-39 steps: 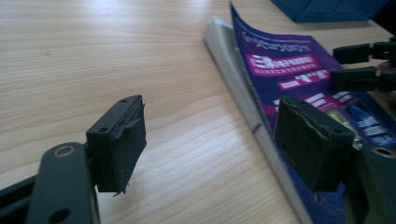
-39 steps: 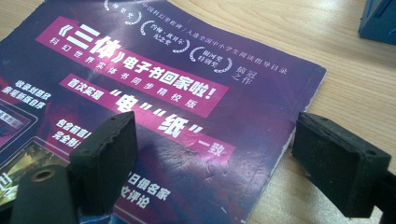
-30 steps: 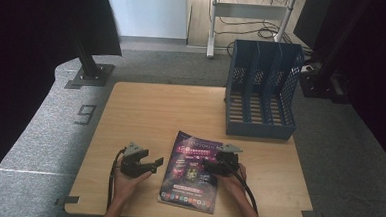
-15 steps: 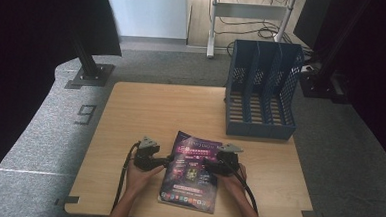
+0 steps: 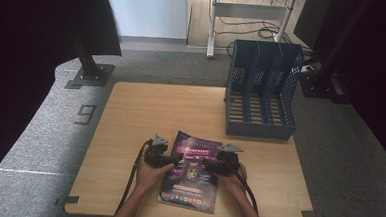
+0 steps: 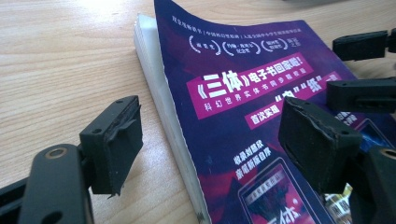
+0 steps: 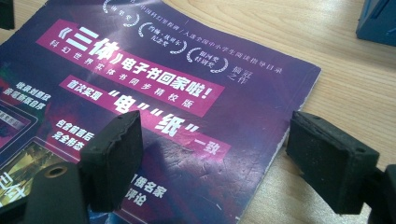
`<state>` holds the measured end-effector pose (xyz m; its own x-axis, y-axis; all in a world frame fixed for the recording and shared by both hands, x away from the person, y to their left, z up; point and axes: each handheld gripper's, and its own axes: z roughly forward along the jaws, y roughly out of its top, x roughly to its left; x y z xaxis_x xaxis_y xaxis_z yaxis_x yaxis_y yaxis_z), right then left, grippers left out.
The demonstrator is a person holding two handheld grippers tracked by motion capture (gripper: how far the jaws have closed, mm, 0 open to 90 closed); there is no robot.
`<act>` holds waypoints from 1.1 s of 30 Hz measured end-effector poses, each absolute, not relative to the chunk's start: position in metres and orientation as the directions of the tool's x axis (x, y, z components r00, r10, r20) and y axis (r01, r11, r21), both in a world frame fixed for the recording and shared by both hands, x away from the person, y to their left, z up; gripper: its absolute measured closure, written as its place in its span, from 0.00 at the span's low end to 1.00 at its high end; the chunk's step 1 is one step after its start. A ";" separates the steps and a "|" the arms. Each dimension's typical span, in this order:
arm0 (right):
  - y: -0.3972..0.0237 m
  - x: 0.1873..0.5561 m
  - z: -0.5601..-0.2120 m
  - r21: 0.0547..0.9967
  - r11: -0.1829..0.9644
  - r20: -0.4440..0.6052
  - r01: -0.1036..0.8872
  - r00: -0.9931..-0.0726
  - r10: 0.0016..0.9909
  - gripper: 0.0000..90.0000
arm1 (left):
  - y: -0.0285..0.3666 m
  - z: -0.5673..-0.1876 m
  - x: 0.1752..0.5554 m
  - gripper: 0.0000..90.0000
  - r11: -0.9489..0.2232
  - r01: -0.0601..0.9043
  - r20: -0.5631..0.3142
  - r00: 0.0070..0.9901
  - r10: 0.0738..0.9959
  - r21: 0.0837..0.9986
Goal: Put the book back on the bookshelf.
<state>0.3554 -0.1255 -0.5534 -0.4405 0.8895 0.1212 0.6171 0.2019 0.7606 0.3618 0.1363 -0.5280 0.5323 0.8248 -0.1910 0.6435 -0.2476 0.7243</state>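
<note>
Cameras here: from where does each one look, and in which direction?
High view: above the table's near side, looking forward and down; forearms, left hand-held gripper, right hand-held gripper, magazine.
Left gripper view: between open jaws, along the magazine's page edge.
Right gripper view: between open jaws, over its cover.
All share the magazine.

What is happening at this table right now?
A person holds a two-jaw gripper in each hand over a purple magazine lying flat on the wooden table. The left gripper is at the magazine's left edge and the right gripper at its right edge; both are open, with jaws on either side of the edge, and nothing is gripped yet. A blue file rack stands at the table's far right, and its slots look empty.
</note>
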 end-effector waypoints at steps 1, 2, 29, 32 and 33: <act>-0.125 0.355 -0.553 0.760 0.202 0.121 0.617 -0.440 0.890 0.20 | 0.136 -0.529 0.362 0.24 -0.247 0.645 -0.190 0.529 0.827 0.723; -0.125 0.355 -0.553 0.760 0.202 0.121 0.617 -0.440 0.890 0.20 | 0.136 -0.530 0.363 0.25 -0.248 0.648 -0.190 0.528 0.828 0.720; -0.125 0.355 -0.553 0.761 0.200 0.122 0.618 -0.439 0.890 0.20 | 0.118 -0.542 0.366 0.24 -0.303 0.667 -0.161 0.540 0.826 0.680; -0.125 0.355 -0.553 0.761 0.201 0.121 0.617 -0.439 0.890 0.20 | 0.117 -0.541 0.365 0.26 -0.305 0.665 -0.146 0.531 0.835 0.682; -0.125 0.355 -0.553 0.760 0.201 0.121 0.617 -0.439 0.891 0.20 | 0.117 -0.540 0.365 0.27 -0.304 0.661 -0.143 0.532 0.835 0.686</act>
<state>0.3549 -0.1254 -0.5534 -0.4385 0.8906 0.1208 0.6175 0.2009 0.7605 0.3646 0.1166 -0.5398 0.5320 0.8346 -0.1432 0.6613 -0.3039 0.6859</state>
